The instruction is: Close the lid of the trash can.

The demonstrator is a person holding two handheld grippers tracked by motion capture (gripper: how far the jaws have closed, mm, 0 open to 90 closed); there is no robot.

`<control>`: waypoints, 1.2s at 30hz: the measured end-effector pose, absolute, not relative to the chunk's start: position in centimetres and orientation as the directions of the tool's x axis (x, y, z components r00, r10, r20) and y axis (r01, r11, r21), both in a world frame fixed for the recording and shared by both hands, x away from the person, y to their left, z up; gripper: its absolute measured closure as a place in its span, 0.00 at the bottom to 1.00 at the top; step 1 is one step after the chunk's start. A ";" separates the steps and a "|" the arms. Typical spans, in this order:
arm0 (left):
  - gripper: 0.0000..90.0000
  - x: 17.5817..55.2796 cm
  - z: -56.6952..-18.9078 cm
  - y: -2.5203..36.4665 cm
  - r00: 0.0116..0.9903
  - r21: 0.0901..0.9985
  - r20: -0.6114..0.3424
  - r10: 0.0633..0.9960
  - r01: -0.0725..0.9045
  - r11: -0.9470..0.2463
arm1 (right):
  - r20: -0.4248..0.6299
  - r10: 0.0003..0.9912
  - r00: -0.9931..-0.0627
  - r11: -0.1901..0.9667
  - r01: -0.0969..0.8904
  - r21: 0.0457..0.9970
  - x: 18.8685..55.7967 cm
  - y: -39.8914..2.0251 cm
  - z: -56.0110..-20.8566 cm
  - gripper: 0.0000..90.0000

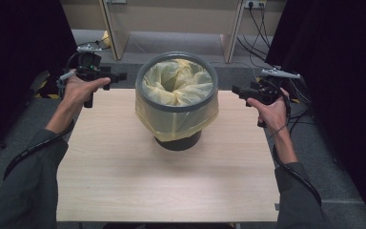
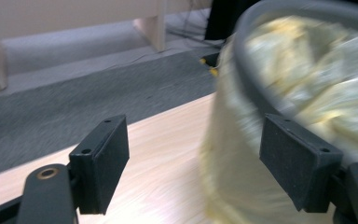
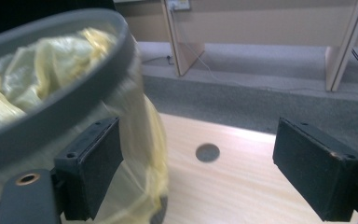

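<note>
A grey bin lined with a yellow bag stands mid-worktop; left hand-held gripper and right hand-held gripper flank it, jaws wide, empty.

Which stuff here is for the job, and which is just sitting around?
For the job, probably:
- bin
- yellow bag lining it
- left claw, open
- right claw, open

Just around:
- table the bin stands on
- cables on the floor behind
- wooden furniture legs
</note>
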State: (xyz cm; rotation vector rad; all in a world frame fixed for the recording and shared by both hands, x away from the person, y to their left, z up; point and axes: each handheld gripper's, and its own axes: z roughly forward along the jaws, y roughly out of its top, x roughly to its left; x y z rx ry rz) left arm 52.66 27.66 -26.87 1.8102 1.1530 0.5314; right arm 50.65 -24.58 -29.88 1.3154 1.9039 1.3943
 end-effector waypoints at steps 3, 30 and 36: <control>0.26 53.0 -28.6 28.7 0.443 0.851 -0.111 0.890 0.505 -0.146 | 0.189 0.873 -0.450 0.034 0.443 0.896 50.2 -25.2 -30.9 0.18; 0.25 49.2 -43.3 32.6 0.409 0.842 -0.205 0.889 0.536 -0.052 | 0.203 0.901 -0.384 0.041 0.540 0.840 45.5 -27.9 -45.0 0.18; 0.25 47.9 -45.9 33.2 0.392 0.832 -0.239 0.888 0.555 -0.021 | 0.209 0.903 -0.376 0.038 0.554 0.832 44.2 -27.9 -46.3 0.18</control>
